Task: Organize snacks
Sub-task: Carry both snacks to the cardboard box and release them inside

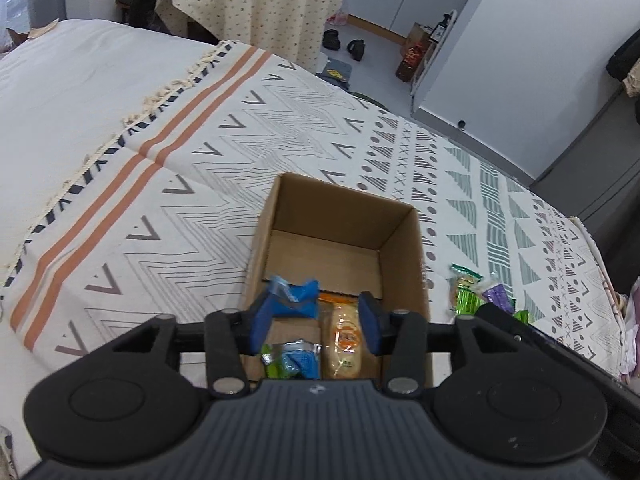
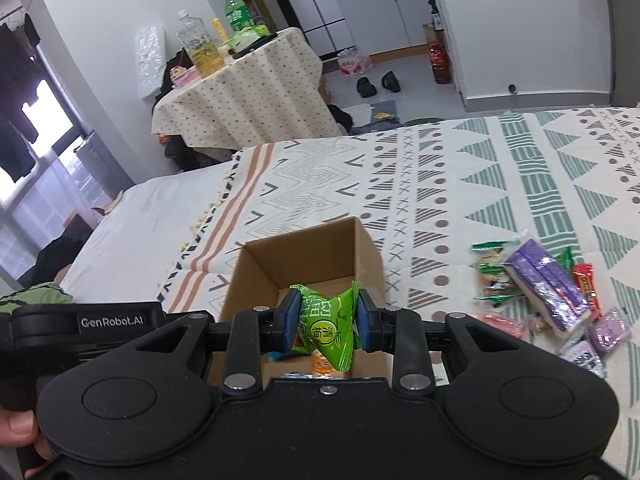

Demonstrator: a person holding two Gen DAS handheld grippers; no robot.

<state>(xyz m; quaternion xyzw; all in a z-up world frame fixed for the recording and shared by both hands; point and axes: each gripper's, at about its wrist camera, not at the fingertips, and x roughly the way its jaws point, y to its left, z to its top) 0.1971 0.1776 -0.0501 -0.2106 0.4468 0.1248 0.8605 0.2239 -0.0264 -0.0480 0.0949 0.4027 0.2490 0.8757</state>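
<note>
right, green snack packet [image 2: 328,326] is pinched btwn the right gripper [image 2: 327,322] jaws, squeezed at the waist so it flares above and below; its long axis runs roughly upright, top corners pointing up, printed label facing the cam. it hangs just over the near end of the open cardboard box [image 2: 304,256].

left gripper [image 1: 315,318] is also over the box [image 1: 340,216], jaws spread wide. a blue packet [image 1: 298,298] sits against the left pad only; can't tell if it's stuck there or just resting, the right pad isn't touching it. below, on the box floor: a long pale-orange packet [image 1: 343,338] lying lengthwise, pointing away from the cam toward the far wall, w/ a blue-and-green packet [image 1: 294,358] just beside it on the left.

box stands on a patterned blanket [image 1: 200,184] on a bed. loose snacks pile [image 2: 548,292] lies on the blanket to the box's right, incl. a purple pack lying diagonally, apart from the box.
</note>
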